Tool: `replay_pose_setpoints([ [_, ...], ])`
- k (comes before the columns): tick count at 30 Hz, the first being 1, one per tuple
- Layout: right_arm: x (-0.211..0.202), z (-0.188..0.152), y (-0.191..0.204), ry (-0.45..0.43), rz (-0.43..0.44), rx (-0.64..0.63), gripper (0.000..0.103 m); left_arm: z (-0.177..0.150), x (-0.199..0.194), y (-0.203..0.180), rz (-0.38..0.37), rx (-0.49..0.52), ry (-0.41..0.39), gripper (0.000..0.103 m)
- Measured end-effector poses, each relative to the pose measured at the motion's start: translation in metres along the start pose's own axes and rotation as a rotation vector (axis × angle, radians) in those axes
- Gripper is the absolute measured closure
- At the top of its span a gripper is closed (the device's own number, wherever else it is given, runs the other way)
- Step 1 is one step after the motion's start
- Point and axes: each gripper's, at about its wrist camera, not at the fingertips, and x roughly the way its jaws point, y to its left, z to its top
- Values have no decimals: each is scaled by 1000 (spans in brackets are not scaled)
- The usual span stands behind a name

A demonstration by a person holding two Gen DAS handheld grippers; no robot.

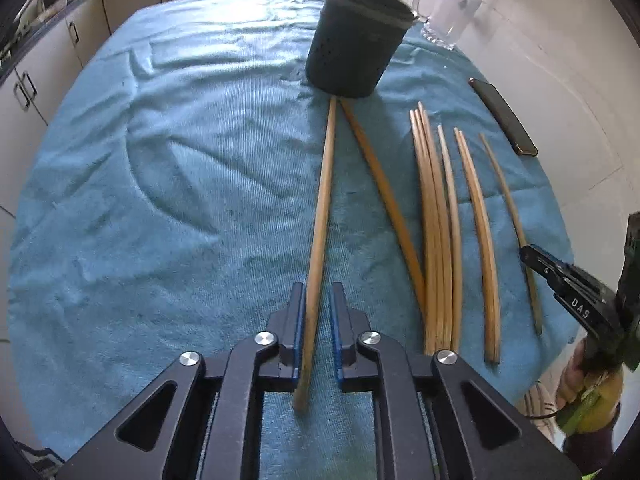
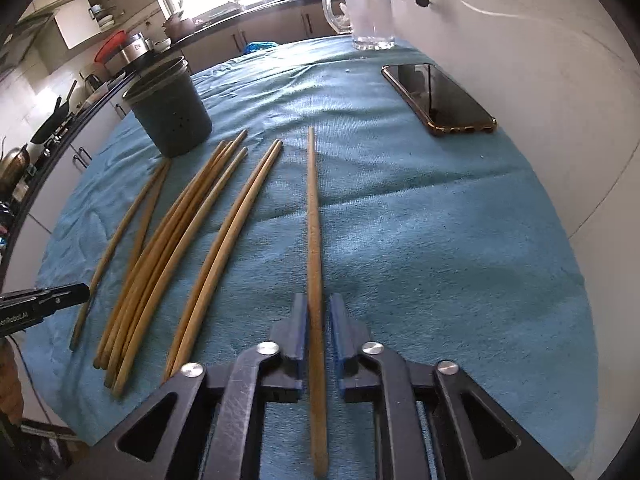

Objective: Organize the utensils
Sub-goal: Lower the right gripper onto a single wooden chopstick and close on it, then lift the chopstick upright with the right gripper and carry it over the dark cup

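Note:
Several wooden chopsticks [image 1: 436,240] lie side by side on a blue towel [image 1: 180,200]. A dark perforated utensil holder [image 1: 356,40] stands upright at the far end; it also shows in the right wrist view [image 2: 170,108]. My left gripper [image 1: 316,300] straddles the leftmost chopstick [image 1: 322,216], jaws narrowly open with small gaps beside it. My right gripper [image 2: 318,312] straddles the rightmost chopstick [image 2: 314,216] in the same way, jaws slightly apart. The other chopsticks [image 2: 192,240] lie to its left. The right gripper also shows in the left wrist view [image 1: 568,280].
A black phone [image 2: 440,98] lies on the towel's right side near a white wall. A clear glass jug [image 2: 364,8] stands at the far end behind the holder. Kitchen cabinets and counters run along the left. The towel [image 2: 440,260] covers the table.

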Motion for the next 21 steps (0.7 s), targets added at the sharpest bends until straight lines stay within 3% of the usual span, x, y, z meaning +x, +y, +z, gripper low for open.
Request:
replay_pose_setpoints([
  [2,1,6,-1,0,-15,-18,69,6,-3,-4,44,23,-26,69],
  [3,2,8,-2,1,-18,-27,69,12,-3,-6,65,25,-37,67],
  [6,10,24,-3,30,12,-45,69,33,7,-13,96,53,-43,67],
  [9,19,44,-3,37,-15,-78,69,52,25,-14,144,64,-37,67],
  [12,29,60,0,60,-19,-99,69,64,43,-14,146,71,-2,67],
  [19,60,90,14,106,-66,-144,70,81,57,-20,159,99,-21,67],
  [21,64,94,17,107,-74,-140,74,87,59,-20,157,99,-27,67],
])
